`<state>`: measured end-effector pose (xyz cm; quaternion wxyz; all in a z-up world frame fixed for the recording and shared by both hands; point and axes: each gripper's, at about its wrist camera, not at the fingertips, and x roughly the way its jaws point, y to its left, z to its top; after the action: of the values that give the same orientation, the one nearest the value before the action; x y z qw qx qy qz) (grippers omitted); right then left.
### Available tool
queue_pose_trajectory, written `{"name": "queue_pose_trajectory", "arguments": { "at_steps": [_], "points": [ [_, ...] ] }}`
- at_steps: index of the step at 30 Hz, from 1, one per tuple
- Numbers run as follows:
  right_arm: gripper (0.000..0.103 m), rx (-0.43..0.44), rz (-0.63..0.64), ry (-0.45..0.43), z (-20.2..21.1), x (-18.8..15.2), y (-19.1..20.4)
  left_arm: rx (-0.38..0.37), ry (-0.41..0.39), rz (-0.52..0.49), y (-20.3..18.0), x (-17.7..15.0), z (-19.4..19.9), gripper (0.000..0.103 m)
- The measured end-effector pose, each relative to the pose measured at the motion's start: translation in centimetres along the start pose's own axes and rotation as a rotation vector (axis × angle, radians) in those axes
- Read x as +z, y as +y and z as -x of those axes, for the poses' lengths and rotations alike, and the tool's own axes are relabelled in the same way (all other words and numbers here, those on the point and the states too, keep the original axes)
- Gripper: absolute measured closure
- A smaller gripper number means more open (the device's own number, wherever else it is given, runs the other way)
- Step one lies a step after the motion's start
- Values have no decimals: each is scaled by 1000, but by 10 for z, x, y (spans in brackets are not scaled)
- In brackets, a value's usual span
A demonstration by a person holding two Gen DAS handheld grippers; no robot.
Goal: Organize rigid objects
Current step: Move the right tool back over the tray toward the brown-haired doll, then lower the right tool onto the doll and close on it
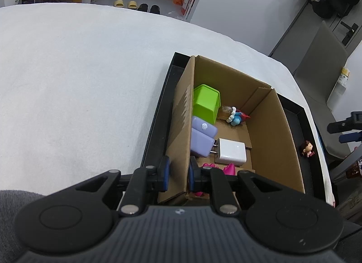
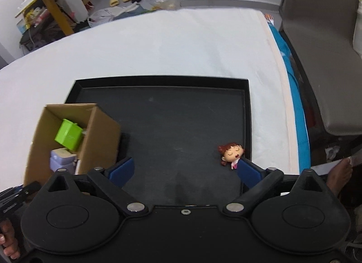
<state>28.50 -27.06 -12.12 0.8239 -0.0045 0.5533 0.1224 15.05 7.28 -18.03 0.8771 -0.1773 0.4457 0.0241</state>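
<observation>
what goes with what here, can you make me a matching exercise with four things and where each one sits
Things:
1. doll
2. green box
3. white charger
4. left gripper

Places:
A. clamped on the cardboard box wall
B. far end of the cardboard box
C. on the black tray, outside the cardboard box
D. lying on the cardboard box floor, prongs toward the purple block

Pairs: 1-C, 2-B, 3-D, 4-A
</observation>
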Motion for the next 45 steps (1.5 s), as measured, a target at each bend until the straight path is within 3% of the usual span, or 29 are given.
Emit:
{"name": "queue_pose_trajectory", "arguments": {
  "at_steps": [4, 11, 23, 33, 41, 45],
  "points": [
    [18, -6, -3, 27, -17, 2, -9, 1, 0, -1, 0, 0, 0, 87],
    [21, -40, -1, 60, -42, 9, -18, -1, 1, 2, 1, 0, -1, 87],
    [41, -87, -5, 101, -76, 13, -30, -1, 1, 1, 0, 0, -1, 87],
    [44, -125, 13, 108, -91, 10, -31, 6, 5, -5, -1, -1, -3, 87],
    [64, -167, 11, 128, -102, 4, -35, 8, 5, -8, -1, -2, -5, 87],
    [65, -169, 26, 116, -100, 3, -32, 9, 6, -9, -1, -2, -5, 87]
  ]
}}
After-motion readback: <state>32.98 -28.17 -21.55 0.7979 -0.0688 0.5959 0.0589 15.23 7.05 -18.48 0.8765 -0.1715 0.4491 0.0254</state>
